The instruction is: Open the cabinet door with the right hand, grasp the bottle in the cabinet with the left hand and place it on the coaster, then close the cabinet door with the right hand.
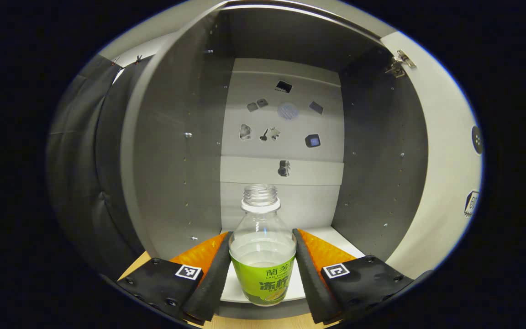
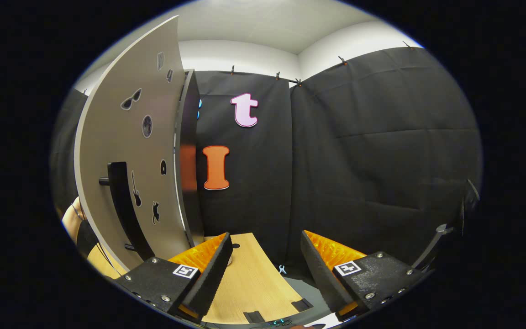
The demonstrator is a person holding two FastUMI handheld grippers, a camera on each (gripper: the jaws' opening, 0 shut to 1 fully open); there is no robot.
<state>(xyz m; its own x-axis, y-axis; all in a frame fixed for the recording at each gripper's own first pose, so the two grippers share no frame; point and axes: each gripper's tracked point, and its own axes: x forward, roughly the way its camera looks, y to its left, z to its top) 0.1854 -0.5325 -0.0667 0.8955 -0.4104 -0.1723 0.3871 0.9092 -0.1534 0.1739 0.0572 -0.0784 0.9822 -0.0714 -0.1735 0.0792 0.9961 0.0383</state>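
Note:
In the left gripper view, a clear bottle (image 1: 263, 246) with a green label and no cap stands upright on the white floor of the open cabinet (image 1: 176, 173). My left gripper (image 1: 262, 237) reaches inside, and both black pads lie against the bottle's sides at label height. The cabinet door (image 1: 445, 160) hangs open at the right, with its hinge near the top. In the right gripper view, my right gripper (image 2: 265, 242) is open and holds nothing. It is just right of the door's outer face (image 2: 126, 151) and the black bar handle (image 2: 123, 205).
A wooden tabletop (image 2: 249, 283) lies under the right gripper, its far edge close to the black cloth wall. A person's hand (image 2: 73, 219) shows behind the door at the left. The cabinet's grey side walls (image 1: 381, 160) stand close on both sides of the bottle.

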